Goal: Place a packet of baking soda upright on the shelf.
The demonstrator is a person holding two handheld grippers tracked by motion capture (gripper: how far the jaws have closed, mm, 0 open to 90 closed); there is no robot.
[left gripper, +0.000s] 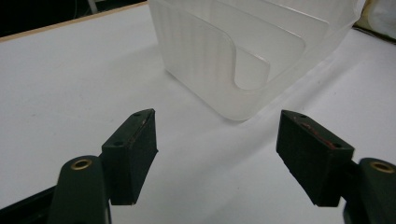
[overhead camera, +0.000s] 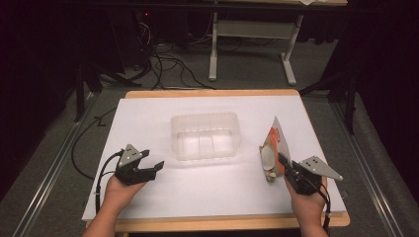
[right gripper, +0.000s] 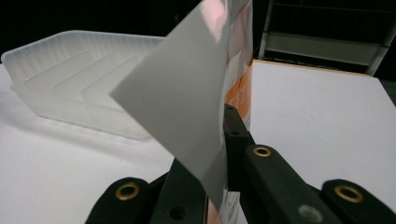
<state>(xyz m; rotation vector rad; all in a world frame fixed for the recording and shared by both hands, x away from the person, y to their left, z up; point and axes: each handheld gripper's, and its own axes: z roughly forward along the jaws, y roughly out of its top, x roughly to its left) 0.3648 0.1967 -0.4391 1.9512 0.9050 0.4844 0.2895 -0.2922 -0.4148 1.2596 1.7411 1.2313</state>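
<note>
A clear plastic bin [overhead camera: 205,136] with inner dividers stands at the middle of the white table. My right gripper [overhead camera: 285,165] is at the bin's right, shut on a flat orange-and-white packet [overhead camera: 273,148] that stands on edge and leans up from the jaws. In the right gripper view the packet [right gripper: 196,98] rises between the two black jaws, its pale side facing the camera, with the bin [right gripper: 79,74] behind at the left. My left gripper [overhead camera: 148,162] rests open near the bin's front left corner; in the left gripper view its pads [left gripper: 135,149] stand wide apart with bare table between them, the bin [left gripper: 243,56] ahead.
The white table top [overhead camera: 148,113] lies on a wooden board whose edge shows at the front and back. Beyond the table are a dark floor with cables [overhead camera: 163,64] and a metal frame leg [overhead camera: 213,49].
</note>
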